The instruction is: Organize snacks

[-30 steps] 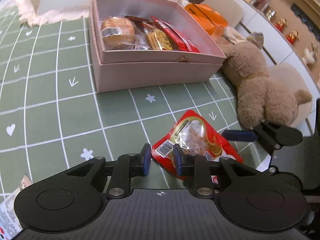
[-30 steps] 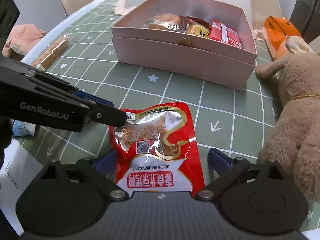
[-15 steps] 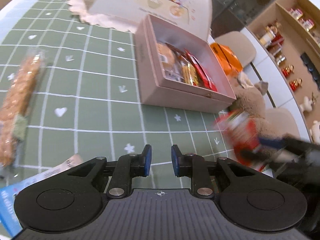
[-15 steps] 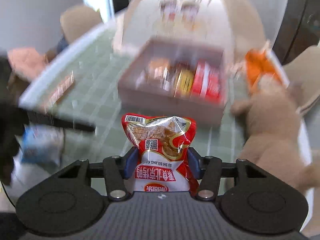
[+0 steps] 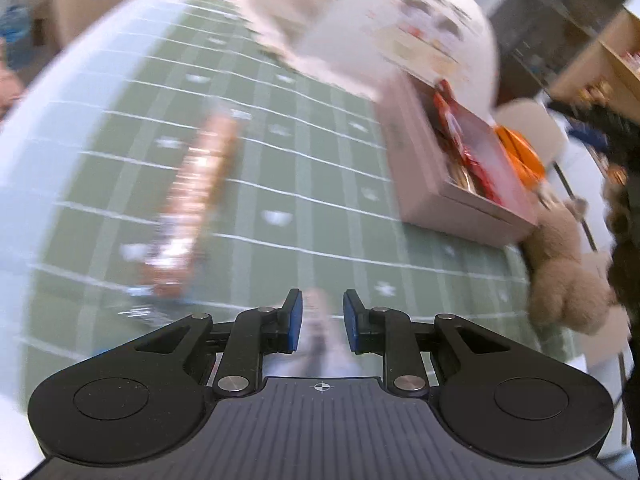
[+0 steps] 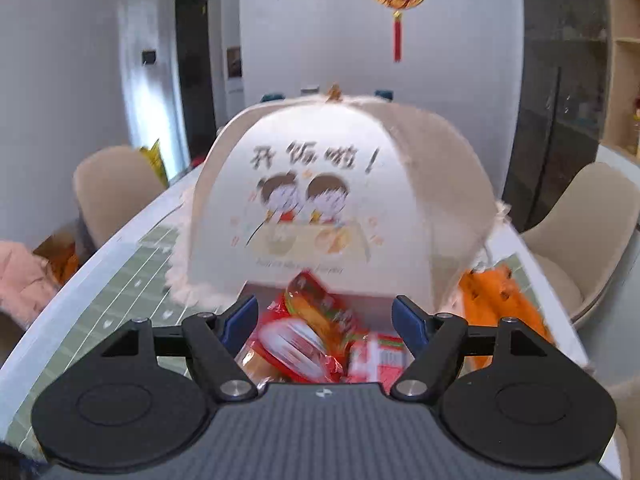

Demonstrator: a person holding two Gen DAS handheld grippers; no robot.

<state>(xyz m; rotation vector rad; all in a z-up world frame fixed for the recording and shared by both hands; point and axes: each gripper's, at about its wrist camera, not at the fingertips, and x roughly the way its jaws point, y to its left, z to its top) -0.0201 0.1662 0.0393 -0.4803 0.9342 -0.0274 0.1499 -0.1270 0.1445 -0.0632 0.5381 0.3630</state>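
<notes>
Released red packet (image 6: 304, 344) lies beside boxed snacks (image 6: 376, 356).

Each camera sits just behind its own tool and looks forward along the two fingers, whose black linkages fill the lower part of the picture. The left wrist view looks steeply down and across the green checked table (image 5: 304, 184) from close above; it is smeared by blur, and the pink box (image 5: 432, 196) lies off to its right, seen from one end. The right wrist view faces more nearly level, from just above and very near the same pink box (image 6: 372, 300), toward the domed food cover (image 6: 320, 208) and the far wall. Both views share the box, the cover (image 5: 384, 28) and the table's green cloth.
</notes>
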